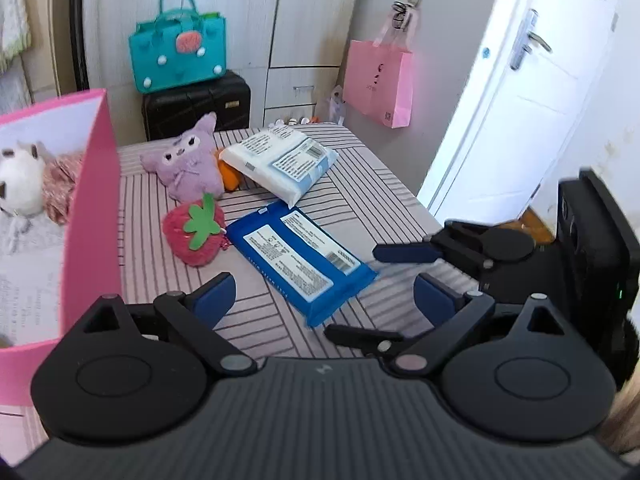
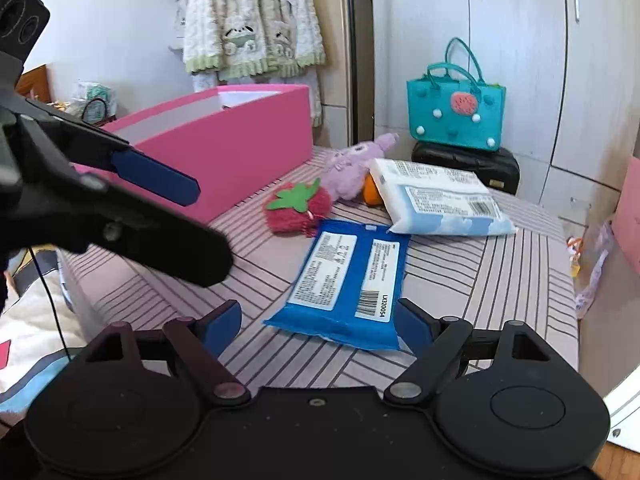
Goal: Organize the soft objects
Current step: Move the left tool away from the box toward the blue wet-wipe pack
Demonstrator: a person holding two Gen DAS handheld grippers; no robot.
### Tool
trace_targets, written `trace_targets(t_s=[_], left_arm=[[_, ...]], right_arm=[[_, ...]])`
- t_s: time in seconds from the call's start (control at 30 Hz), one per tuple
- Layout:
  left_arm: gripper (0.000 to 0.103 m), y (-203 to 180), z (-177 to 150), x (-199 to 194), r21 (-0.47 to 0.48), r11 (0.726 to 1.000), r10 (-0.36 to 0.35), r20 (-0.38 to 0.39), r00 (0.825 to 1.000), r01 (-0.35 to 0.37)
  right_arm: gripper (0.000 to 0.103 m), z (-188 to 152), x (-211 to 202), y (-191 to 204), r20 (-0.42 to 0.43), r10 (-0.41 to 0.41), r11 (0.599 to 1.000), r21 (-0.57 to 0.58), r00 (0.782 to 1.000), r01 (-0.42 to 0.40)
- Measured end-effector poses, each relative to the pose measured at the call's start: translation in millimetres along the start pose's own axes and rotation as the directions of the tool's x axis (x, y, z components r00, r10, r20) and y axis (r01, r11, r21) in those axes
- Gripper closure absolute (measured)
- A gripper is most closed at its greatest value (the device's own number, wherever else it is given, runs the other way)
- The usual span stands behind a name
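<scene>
On the striped surface: you had five soft things lying loose, all clustered toward the edge where the pink box (image 1: 94,216) stood.
Blue packet: the blue wipes packet (image 2: 348,280) lay flat, label side up, nearest your tongs and clear of both pairs.
White packet: the white wipes packet (image 1: 280,162) sat just behind the blue one, tilted, its far end propped on the orange toy (image 1: 230,178), of which only a small part showed.
Strawberry plush: the strawberry plush (image 1: 194,236) rested beside the blue packet's far corner, near the box wall.
Purple plush: the purple plush (image 1: 186,160) lay behind the strawberry, touching the orange toy's side.
Pink box: it stood at the surface's edge on your left; a white plush (image 1: 18,182) was already inside it.
Left tongs: your left tongs (image 1: 324,298) were spread wide with nothing between them, held above the near end of the blue packet.
Right tongs: your right tongs (image 2: 320,322) were also spread wide and empty, with the blue packet's near edge showing between the blue pads (image 2: 222,322) but not touched by them.
Beyond the surface: a teal bag (image 2: 454,114) sat on a black case (image 2: 468,164) by the wardrobe, and a pink paper bag (image 1: 378,80) hung on the wall.
</scene>
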State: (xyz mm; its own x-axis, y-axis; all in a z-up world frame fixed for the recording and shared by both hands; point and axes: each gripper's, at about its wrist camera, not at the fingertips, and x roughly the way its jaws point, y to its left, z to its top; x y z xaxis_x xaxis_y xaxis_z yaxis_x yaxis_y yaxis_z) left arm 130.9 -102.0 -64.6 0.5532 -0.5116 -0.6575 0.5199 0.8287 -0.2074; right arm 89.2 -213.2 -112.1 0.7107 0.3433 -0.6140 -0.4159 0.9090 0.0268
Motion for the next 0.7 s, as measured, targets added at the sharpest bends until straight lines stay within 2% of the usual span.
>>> trace_targets(t_s=[0.1,0.3,0.47,0.7], left_arm=[[0.008,5.6,3.6,17.5,-0.016,1.000,-0.003,-0.015,1.000,0.003],[0.010,18.1,10.2,47.2,-0.054,0.998,-0.019,-0.065,0.998,0.016],[0.010,20.1,11.4,52.6,-0.058,0.998,-0.033,-0.076,0.997,0.029],[0.010,20.5,15.3,60.3,-0.050,0.998,-0.028,-0.077,0.997,0.024]], right_arm=[[0.010,-0.2,12.0,-3.9,-0.019,-0.017,1.000,-0.005,1.000,0.017],[0.008,2.0,33.1,-5.8,-0.064,-0.018,0.999,-0.030,0.998,0.016],[0.008,-0.3,31.6,-6.5,-0.087,-0.022,0.997,-0.069,0.996,0.016],[0.008,-9.7,11.1,-28.2,-0.099,-0.126,0.989,-0.086,0.987,0.117]])
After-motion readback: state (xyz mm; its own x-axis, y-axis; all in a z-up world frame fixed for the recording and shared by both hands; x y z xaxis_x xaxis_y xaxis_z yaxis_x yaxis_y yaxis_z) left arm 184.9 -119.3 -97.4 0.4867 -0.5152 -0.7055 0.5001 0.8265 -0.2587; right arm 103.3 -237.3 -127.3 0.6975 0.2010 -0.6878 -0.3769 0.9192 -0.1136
